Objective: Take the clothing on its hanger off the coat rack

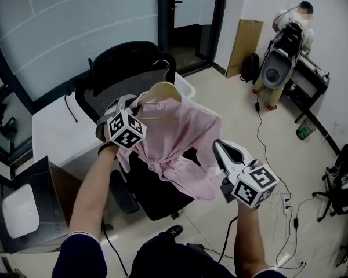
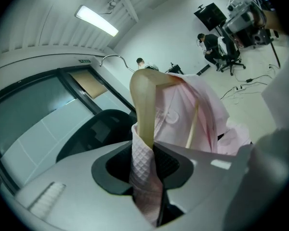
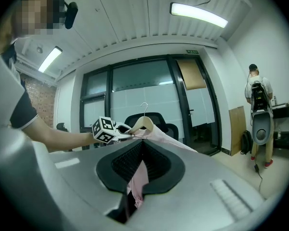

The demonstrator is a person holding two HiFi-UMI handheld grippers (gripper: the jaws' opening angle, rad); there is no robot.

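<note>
A pink garment [image 1: 180, 138] hangs on a wooden hanger [image 1: 162, 90] with a metal hook, held in the air in front of a chair. My left gripper [image 1: 140, 101] is shut on the hanger's left shoulder, with pink cloth pinched against the wood [image 2: 143, 100] between its jaws [image 2: 147, 153]. My right gripper [image 1: 217, 146] is lower and to the right, shut on a fold of the garment's edge [image 3: 137, 182]. In the right gripper view, the hanger [image 3: 143, 123] and the left gripper [image 3: 123, 131] show ahead. No coat rack is in view.
A black office chair [image 1: 119, 68] stands right behind the garment, a white table [image 1: 52, 132] to its left. A dark case with a white device [image 1: 20, 210] sits at lower left. Cables and a power strip [image 1: 287, 201] lie on the floor. A person [image 1: 296, 22] works at far right.
</note>
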